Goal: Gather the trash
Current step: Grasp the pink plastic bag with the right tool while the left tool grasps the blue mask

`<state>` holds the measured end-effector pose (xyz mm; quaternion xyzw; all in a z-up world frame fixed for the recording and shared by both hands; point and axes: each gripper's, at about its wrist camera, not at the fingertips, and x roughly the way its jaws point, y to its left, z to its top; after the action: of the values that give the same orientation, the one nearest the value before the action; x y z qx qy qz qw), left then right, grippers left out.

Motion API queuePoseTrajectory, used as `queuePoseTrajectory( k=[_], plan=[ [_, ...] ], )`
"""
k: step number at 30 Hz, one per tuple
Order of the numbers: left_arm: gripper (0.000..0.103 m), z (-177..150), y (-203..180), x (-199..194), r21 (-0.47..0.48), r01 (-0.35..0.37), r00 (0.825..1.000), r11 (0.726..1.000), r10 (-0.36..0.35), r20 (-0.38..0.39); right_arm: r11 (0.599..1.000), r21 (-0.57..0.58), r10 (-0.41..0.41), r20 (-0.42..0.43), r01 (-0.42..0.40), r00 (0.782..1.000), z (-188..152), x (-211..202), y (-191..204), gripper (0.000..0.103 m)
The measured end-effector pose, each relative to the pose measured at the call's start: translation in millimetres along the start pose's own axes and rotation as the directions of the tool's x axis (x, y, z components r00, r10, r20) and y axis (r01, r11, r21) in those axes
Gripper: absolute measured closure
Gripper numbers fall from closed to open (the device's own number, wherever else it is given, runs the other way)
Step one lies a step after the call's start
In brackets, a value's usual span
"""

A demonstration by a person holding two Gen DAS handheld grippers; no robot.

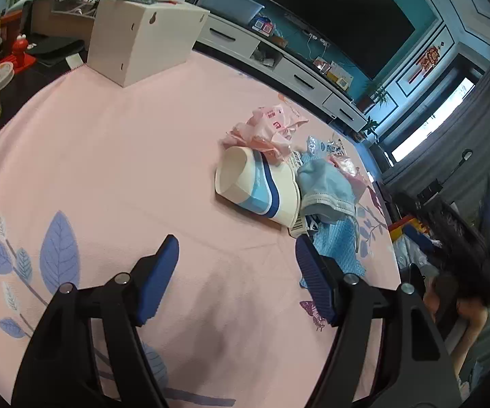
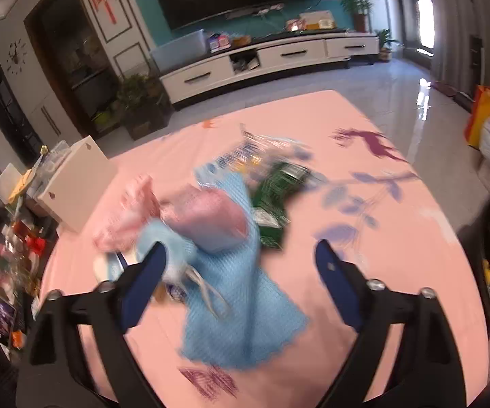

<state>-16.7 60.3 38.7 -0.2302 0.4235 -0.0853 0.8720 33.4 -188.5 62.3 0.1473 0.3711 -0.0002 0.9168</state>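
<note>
left gripper [image 1: 236, 255] spread over bare pink tablecloth [image 1: 109, 156], nothing between the blue pads. ahead of it, a heap of trash near the far right of the table: paper cup [image 1: 255, 187] tipped on its side, mouth toward the left; crumpled pink wrappers [image 1: 268, 129] behind it; pale blue face mask [image 1: 326, 187] touching the cup's base; blue mesh cloth [image 1: 340, 248] just beside the right pad. white box [image 1: 146, 37] well apart at the far edge. right gripper [image 2: 241, 258] spread too, hanging above the same blurred heap, blue cloth [image 2: 241, 306] lying under the gap, not pinched. green packet [image 2: 275, 197] just beyond.
</note>
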Motion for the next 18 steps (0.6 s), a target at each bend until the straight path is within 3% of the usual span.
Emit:
queuePoseTrajectory(
  k=[3, 6, 11, 18],
  plan=[
    [0.032, 0.8, 0.3, 4.1, -0.004, 0.009, 1.0, 1.0, -0.009, -0.014, 1.0, 0.008, -0.003, -0.047, 0.004, 0.999, 24.1, 29.4, 14.3, 0.022],
    [0.032, 1.7, 0.0, 5.7, 0.005, 0.005, 1.0, 1.0, -0.005, -0.016, 0.998, -0.015, -0.059, -0.111, 0.058, 0.992, 38.9, 62.2, 27.7, 0.022],
    [0.032, 3.8, -0.8, 5.4, 0.008, 0.02, 1.0, 1.0, -0.02, -0.018, 0.99, -0.08, -0.127, -0.181, 0.114, 0.975, 35.8, 89.1, 44.5, 0.027],
    [0.03, 2.7, 0.2, 3.6, 0.006, 0.024, 1.0, 1.0, -0.024, -0.018, 0.985, -0.128, -0.147, -0.23, 0.119, 0.962, 24.2, 96.6, 45.8, 0.052]
  ],
)
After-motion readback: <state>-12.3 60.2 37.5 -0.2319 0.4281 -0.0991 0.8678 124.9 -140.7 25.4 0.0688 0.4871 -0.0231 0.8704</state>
